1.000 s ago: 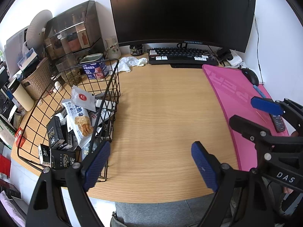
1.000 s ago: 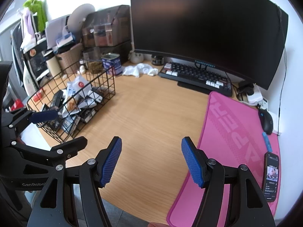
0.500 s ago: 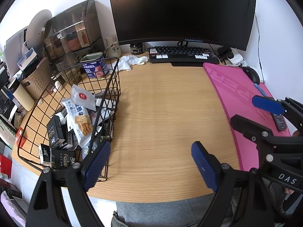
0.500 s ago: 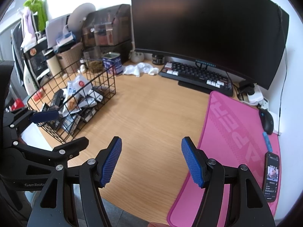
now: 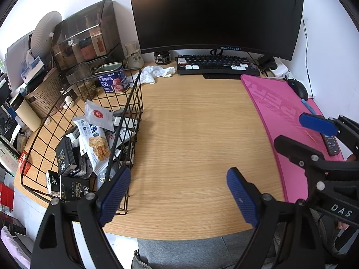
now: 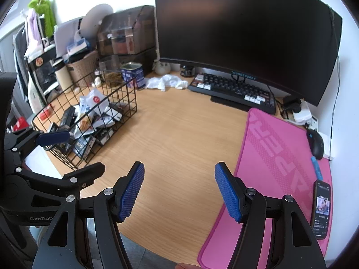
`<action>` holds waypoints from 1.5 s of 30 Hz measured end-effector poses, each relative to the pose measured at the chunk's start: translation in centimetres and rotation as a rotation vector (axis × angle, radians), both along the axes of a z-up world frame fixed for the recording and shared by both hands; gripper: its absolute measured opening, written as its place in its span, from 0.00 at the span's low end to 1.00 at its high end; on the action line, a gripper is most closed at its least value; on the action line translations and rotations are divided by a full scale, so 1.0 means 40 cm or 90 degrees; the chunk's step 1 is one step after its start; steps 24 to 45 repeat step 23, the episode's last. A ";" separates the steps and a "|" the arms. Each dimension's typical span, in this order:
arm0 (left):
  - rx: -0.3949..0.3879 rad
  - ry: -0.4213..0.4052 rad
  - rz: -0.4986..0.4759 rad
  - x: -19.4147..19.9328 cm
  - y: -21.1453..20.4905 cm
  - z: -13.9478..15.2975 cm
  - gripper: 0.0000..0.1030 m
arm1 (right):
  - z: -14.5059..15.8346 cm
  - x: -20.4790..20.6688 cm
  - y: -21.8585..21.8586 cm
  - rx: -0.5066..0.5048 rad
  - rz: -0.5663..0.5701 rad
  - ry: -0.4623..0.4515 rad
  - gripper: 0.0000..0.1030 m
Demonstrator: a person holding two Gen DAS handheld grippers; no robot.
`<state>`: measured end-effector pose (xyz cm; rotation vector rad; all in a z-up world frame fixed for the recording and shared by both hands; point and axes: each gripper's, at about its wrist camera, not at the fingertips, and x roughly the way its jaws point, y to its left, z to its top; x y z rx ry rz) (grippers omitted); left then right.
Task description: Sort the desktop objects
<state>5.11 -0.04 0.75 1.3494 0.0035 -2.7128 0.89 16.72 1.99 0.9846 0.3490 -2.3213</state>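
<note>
Bright, even daylight, soft shadows, sharp centre — heavy fisheye bending, dark vignetted corners

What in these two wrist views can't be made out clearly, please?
- Wire basket: lower packets are buried under the upper ones in both views; the left gripper covers its near corner in the left view.
- Phone: its screen text is too small in the right view; the right gripper covers its top in the left view.
- Smoked organiser: tinted walls obscure its contents.
</note>
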 end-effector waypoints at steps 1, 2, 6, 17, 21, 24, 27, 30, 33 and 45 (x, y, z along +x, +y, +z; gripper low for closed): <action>0.000 0.000 0.000 0.000 0.000 0.000 0.85 | 0.000 -0.001 0.000 0.000 -0.002 0.000 0.63; 0.000 0.000 0.000 0.000 0.000 0.000 0.85 | -0.001 -0.001 0.001 0.000 -0.003 0.001 0.63; -0.002 -0.001 -0.002 0.000 0.000 -0.001 0.85 | -0.004 -0.004 0.000 0.001 -0.002 -0.001 0.63; -0.003 0.000 -0.002 0.000 0.003 -0.002 0.85 | -0.002 0.002 0.002 0.002 0.001 0.002 0.63; -0.004 0.006 0.002 0.005 0.001 0.000 0.85 | -0.003 0.003 0.002 0.001 0.000 0.002 0.63; 0.001 0.011 0.007 0.007 -0.007 0.004 0.86 | -0.004 0.003 0.001 0.002 0.000 0.001 0.63; 0.001 0.011 0.007 0.007 -0.007 0.004 0.86 | -0.004 0.003 0.001 0.002 0.000 0.001 0.63; 0.001 0.011 0.007 0.007 -0.007 0.004 0.86 | -0.004 0.003 0.001 0.002 0.000 0.001 0.63; 0.001 0.011 0.007 0.007 -0.007 0.004 0.86 | -0.004 0.003 0.001 0.002 0.000 0.001 0.63; 0.001 0.011 0.007 0.007 -0.007 0.004 0.86 | -0.004 0.003 0.001 0.002 0.000 0.001 0.63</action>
